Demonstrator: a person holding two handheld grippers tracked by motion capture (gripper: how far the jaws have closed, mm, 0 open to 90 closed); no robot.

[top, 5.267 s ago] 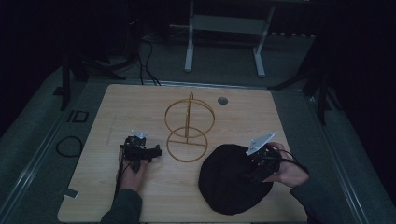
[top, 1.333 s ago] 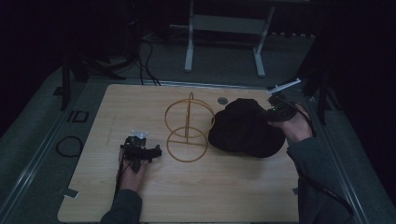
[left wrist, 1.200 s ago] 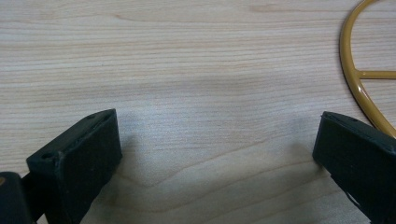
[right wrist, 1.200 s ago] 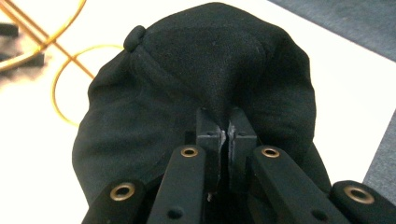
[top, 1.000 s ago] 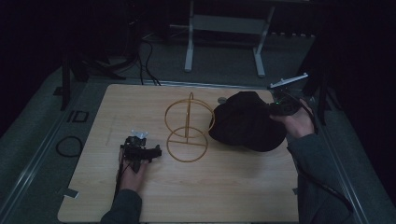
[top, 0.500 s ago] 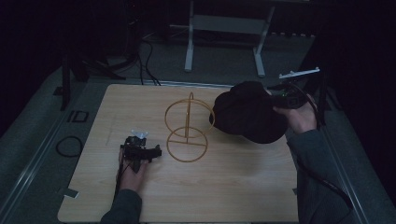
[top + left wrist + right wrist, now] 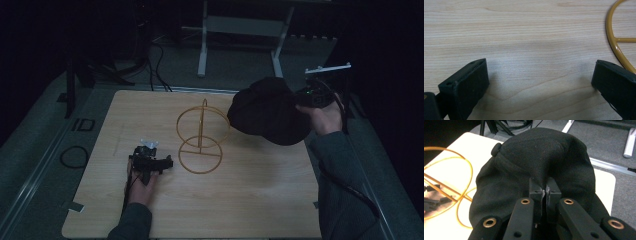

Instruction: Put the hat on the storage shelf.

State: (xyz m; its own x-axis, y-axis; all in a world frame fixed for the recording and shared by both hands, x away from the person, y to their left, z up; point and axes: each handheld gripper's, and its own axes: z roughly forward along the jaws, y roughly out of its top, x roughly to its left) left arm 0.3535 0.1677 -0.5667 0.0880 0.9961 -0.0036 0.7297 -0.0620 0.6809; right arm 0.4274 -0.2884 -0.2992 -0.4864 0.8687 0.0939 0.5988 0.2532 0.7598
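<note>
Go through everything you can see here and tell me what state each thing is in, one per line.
Black hat: lifted off the table, pinched at its fabric, hanging beside the stand.
Right hand-held gripper: shut on the hat.
Left hand-held gripper: open, empty, low over the table.
Yellow wire stand: upright on the table, nothing on it.
Wooden table: bare apart from the stand.

High view: above the near edge, facing 12 o'clock over the whole table [image 7: 240,200]. Left gripper view: close, grazing the tabletop. Right gripper view: close, angled down. All share the yellow wire stand [image 7: 200,135].
</note>
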